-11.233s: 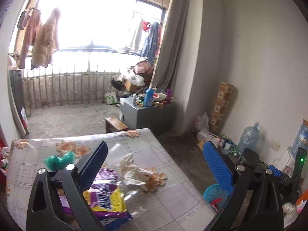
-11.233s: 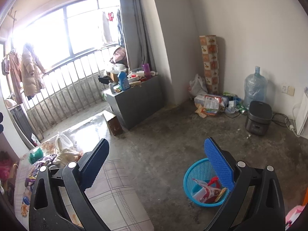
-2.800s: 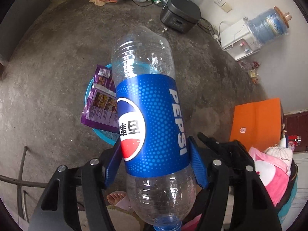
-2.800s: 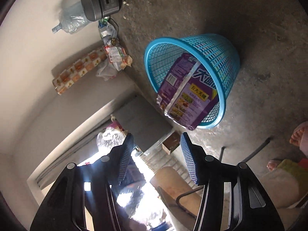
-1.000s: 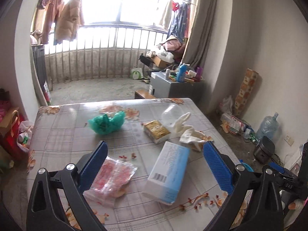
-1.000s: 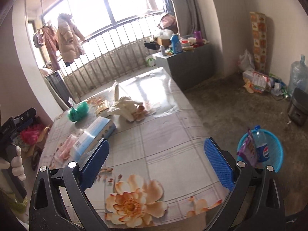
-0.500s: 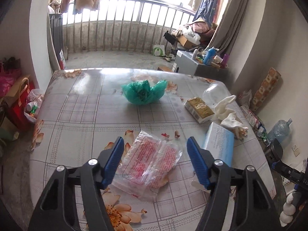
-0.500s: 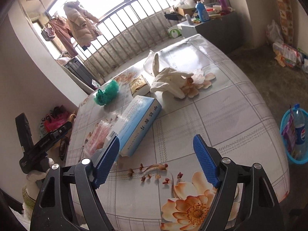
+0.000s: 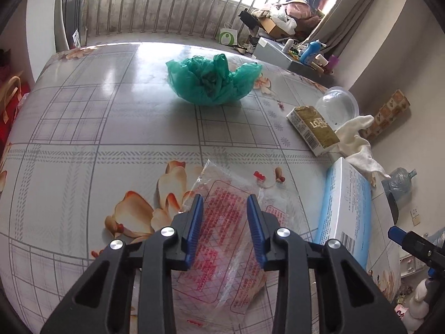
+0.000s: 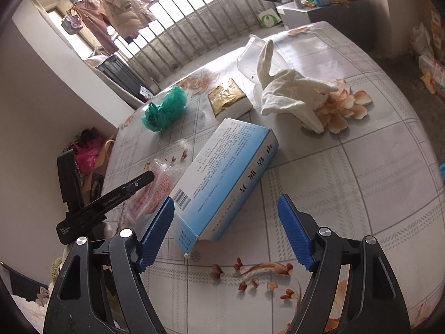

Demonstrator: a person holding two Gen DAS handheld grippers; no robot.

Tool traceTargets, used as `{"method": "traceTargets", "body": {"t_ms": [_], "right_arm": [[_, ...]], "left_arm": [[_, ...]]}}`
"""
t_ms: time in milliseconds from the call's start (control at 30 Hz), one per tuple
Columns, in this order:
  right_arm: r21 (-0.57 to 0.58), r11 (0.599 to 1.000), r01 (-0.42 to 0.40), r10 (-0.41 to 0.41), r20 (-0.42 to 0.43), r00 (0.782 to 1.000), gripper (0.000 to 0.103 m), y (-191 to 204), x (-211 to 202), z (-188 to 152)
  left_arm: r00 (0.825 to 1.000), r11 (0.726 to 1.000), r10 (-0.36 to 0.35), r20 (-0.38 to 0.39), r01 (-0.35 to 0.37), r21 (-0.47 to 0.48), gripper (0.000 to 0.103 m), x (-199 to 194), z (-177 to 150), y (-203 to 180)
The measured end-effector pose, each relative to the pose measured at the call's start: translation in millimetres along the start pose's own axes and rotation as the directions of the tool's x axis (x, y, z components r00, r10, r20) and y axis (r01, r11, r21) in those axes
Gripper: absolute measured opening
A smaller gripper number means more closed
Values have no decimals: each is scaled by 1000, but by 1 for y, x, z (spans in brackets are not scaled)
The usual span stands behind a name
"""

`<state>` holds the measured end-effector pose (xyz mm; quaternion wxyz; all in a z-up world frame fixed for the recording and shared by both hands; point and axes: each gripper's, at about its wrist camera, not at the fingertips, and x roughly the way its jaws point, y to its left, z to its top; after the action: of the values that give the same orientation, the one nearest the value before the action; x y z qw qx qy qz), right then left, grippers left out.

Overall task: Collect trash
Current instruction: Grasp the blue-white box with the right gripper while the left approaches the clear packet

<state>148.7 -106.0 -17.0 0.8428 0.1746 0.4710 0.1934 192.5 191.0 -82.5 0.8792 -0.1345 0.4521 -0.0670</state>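
A clear plastic wrapper with red print lies flat on the flowered table. My left gripper hovers right over it, its jaws closing, with the wrapper between and under the fingertips; the pads are not pressing on it. Right of it lies a light blue box. In the right wrist view the same blue box has its near end between the fingers of my right gripper, which stands open and does not touch it. The wrapper shows at the left there.
Farther back on the table are a crumpled green plastic bag, a gold-topped carton, a clear plastic bowl and white gloves. The table's right edge drops to the concrete floor. A railing and hanging clothes stand behind.
My left gripper has dropped toward the wrapper and its jaws have narrowed a lot. My right gripper has swung left and down toward the blue box, its jaws slightly narrower.
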Motion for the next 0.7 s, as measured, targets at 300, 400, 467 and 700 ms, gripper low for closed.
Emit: {"method": "traceTargets", "body": {"t_ms": [300, 400, 467, 700], "right_arm": [[70, 996, -49, 55, -82, 995, 57, -9, 35, 14], [97, 992, -76, 88, -119, 989, 42, -14, 40, 9], [110, 990, -93, 107, -134, 985, 40, -19, 40, 6], [162, 975, -151, 174, -137, 975, 35, -49, 15, -4]], "left_arm": [[996, 996, -83, -27, 84, 20, 31, 24, 19, -23], [991, 991, -120, -60, 123, 60, 31, 27, 15, -40], [990, 987, -123, -70, 129, 95, 31, 27, 8, -52], [983, 982, -149, -108, 160, 98, 31, 24, -7, -66]]}}
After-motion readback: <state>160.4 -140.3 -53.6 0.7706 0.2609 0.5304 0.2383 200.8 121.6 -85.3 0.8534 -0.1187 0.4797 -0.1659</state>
